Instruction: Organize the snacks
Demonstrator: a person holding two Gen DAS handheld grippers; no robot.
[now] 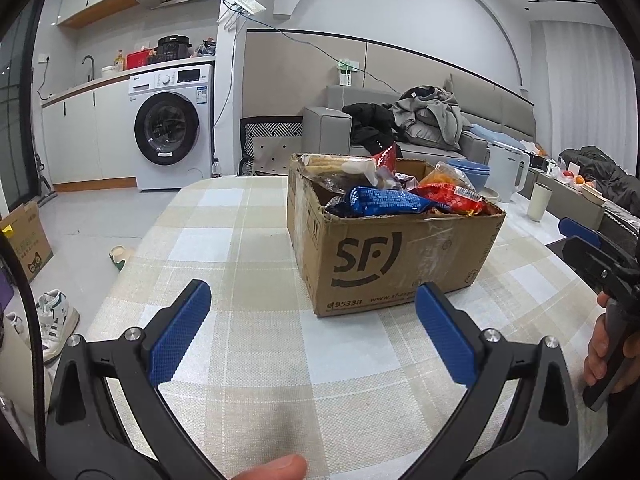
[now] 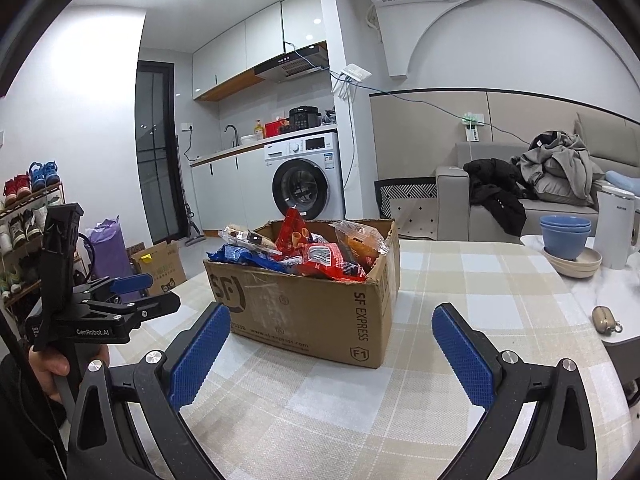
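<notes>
Counter (image 1: pixel 248 360), covered in a checked cloth, carries one cardboard box (image 1: pixel 400 256) at its middle, open at the top. Snacks (image 1: pixel 384 200) fill the box above its rim: a blue packet near the front, red packets (image 2: pixel 332 258) beside it, clear bags toward the far side. No snack shows on the cloth outside the box. Bowls (image 2: pixel 565 236) and a white kettle (image 2: pixel 612 228) stand at the far right, apart from the box.

Left hand-held gripper (image 1: pixel 312 332) hangs released on the near side of the box, jaws wide, nothing between them. Right hand-held gripper (image 2: pixel 332 352) likewise stands released and bare, near the box's right corner.

Judgement: the scene fits either snacks heaped in the box awaiting sorting, or snacks gathered into it as the finished arrangement; the pictures do not settle which. Should a packet be taken, the loose, crinkled wrappers overlap, so a top one calls for a light pinch at its edge.
</notes>
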